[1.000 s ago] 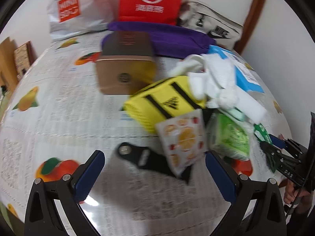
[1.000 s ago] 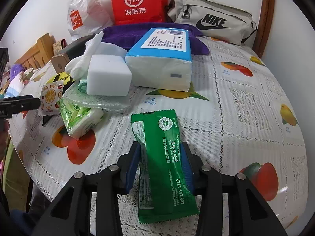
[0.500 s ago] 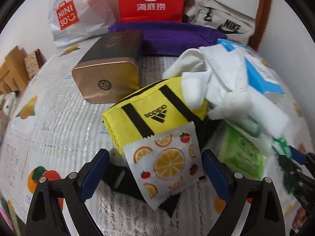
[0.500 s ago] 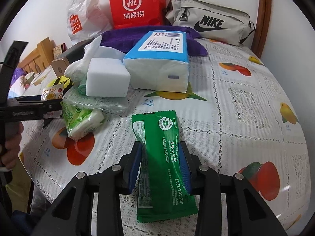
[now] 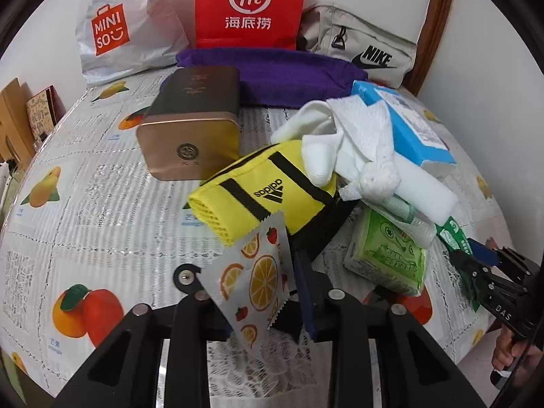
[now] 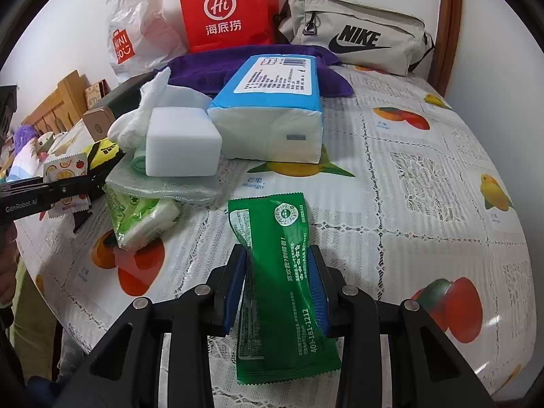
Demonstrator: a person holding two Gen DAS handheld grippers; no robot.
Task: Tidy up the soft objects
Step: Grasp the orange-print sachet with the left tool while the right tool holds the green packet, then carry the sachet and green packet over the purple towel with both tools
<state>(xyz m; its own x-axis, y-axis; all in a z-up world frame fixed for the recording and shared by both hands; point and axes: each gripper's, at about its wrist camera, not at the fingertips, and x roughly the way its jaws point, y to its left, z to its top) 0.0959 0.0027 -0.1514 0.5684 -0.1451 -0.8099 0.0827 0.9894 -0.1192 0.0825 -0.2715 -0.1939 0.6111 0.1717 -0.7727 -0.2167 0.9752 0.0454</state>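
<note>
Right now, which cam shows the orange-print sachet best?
Left wrist. The orange-print sachet fills the foreground, pinched in the left gripper, print fully readable. Right wrist shows it only small at the left edge, partly hidden behind that gripper's arm.

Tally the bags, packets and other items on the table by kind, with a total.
Bags: 4 (Miniso bag, red Hi bag, Nike bag, yellow Adidas pouch)
Packets: 4 (orange-print packet, green packet, light green tissue pack, blue tissue pack)
Sponge block: 1
Purple towel: 1
Tin box: 1
Total: 11
</note>
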